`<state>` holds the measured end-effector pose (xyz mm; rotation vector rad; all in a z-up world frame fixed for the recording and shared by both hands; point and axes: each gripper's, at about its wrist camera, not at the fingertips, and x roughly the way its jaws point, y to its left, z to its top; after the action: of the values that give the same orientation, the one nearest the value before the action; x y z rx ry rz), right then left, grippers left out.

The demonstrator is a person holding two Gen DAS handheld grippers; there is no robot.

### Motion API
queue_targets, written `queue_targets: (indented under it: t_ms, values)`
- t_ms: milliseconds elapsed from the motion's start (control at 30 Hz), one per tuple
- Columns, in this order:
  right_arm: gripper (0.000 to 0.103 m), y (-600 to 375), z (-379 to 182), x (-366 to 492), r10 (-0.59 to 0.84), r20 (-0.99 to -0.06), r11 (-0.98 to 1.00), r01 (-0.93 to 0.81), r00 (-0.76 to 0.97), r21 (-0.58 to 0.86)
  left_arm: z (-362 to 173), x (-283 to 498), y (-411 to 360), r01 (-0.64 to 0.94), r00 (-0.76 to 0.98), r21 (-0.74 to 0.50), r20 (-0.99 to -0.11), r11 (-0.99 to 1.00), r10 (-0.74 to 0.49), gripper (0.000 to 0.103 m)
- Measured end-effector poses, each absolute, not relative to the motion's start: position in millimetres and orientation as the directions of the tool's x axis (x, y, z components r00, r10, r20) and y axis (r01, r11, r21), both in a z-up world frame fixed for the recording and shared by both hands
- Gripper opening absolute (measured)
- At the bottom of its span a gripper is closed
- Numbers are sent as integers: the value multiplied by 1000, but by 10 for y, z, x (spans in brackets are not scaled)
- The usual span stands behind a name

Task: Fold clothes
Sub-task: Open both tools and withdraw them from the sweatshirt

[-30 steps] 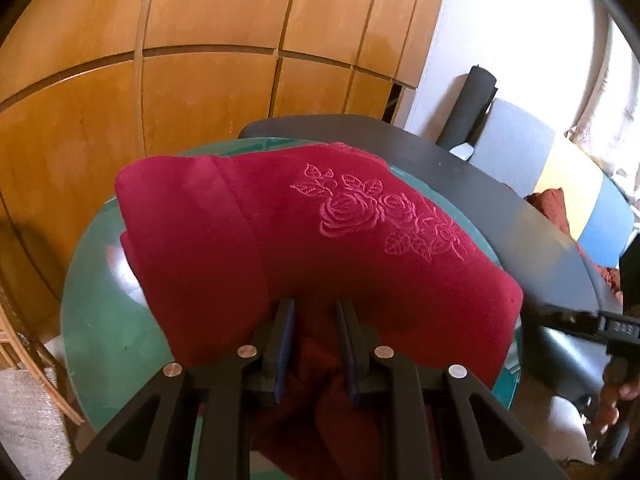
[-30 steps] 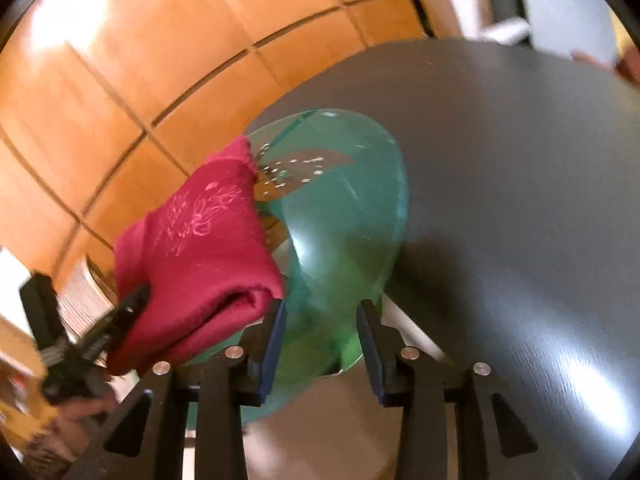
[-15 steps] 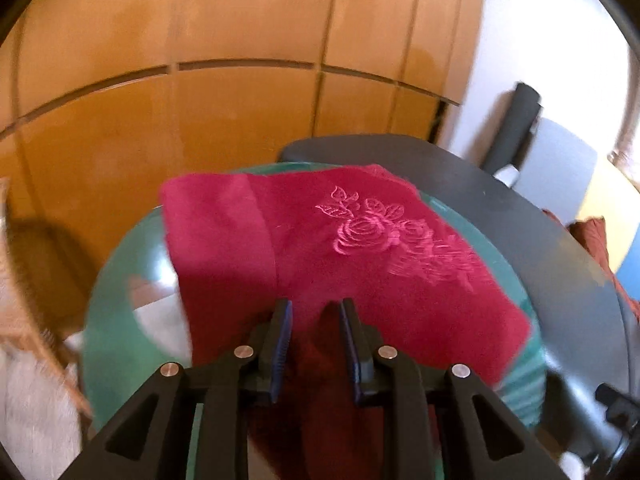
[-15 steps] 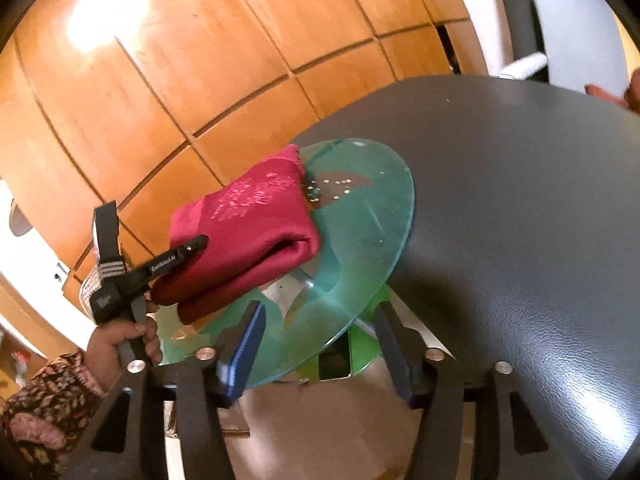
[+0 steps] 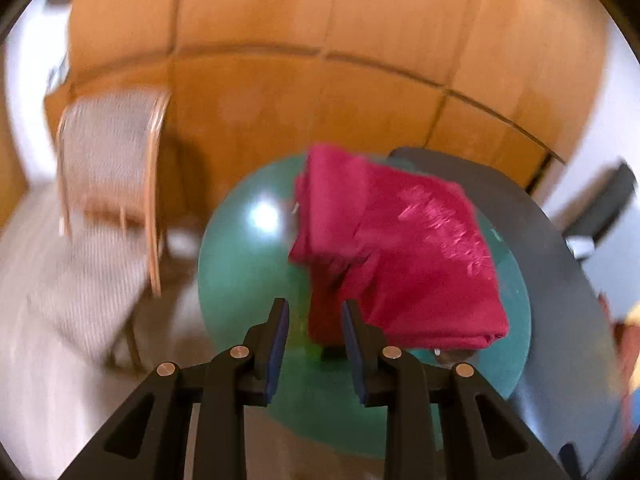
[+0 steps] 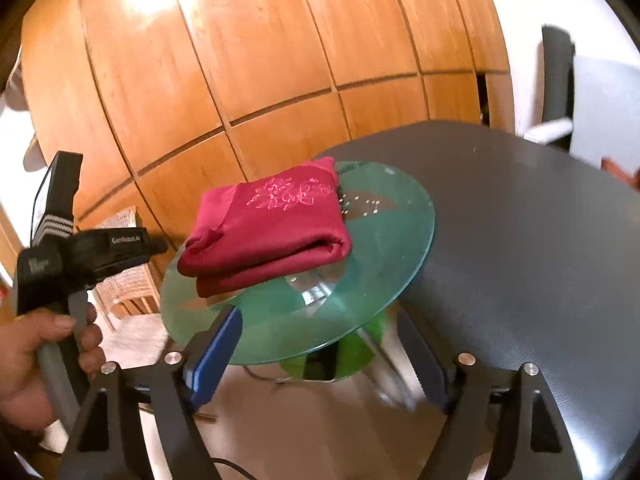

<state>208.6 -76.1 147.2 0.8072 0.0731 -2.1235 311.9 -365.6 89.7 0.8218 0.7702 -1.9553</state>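
Leftmost in the right wrist view, the person's left hand [image 6: 36, 344] is gripping the handle of the left gripper [image 6: 158, 245], whose tip is hovering near the left end of the garment [image 6: 268, 228] without touching it; from this side I cannot tell how its fingers are standing. Seen from its own blurred camera, the left gripper [image 5: 314, 344] is showing its fingers moderately parted with nothing between them, the cloth lying just beyond and slightly right of the gap. Further left in that view a wicker chair [image 5: 108, 184] is standing on the floor before the wood-panelled wall [image 5: 320, 60]. Moving rightward, the red garment is lying folded into a thick rectangle on the round green glass table [image 6: 392, 240], toward its far left part. In the right wrist view its long axis is running left to right, its layered edges facing the camera and the left, its rounded fold at the right end, and its embroidered flowers [image 6: 292, 194] facing up. Below, the right gripper [image 6: 324, 356] is hanging wide apart and empty, short of the glass rim. Rightmost, the dark round table [image 6: 540, 240] is sitting partly under the glass one.
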Motion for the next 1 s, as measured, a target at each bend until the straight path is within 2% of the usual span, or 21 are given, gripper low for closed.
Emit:
queue_targets:
  t_ms: [200, 367, 567, 833, 1000]
  values:
    - [84, -860, 1460, 2226, -667, -579, -643, 755, -468, 130, 680, 3050, -3689, 892, -311, -125, -867, -433, -390, 27]
    - [84, -911, 1437, 2312, -652, -578, -647, 757, -491, 88, 859, 2989, -3573, 851, -376, -121, -820, -512, -431, 27]
    - [86, -878, 1479, 2353, -637, -568, -664, 745, -521, 60, 1110, 2956, -3396, 819, -438, -99, -743, -565, -506, 34]
    - [87, -887, 1473, 2381, -634, -581, -660, 748, -510, 64, 1078, 2856, -3335, 796, -412, -69, -789, -602, -455, 34]
    - [87, -873, 1469, 2379, -631, -585, -663, 745, -509, 66, 1006, 2808, -3313, 781, -421, -106, -818, -616, -392, 33]
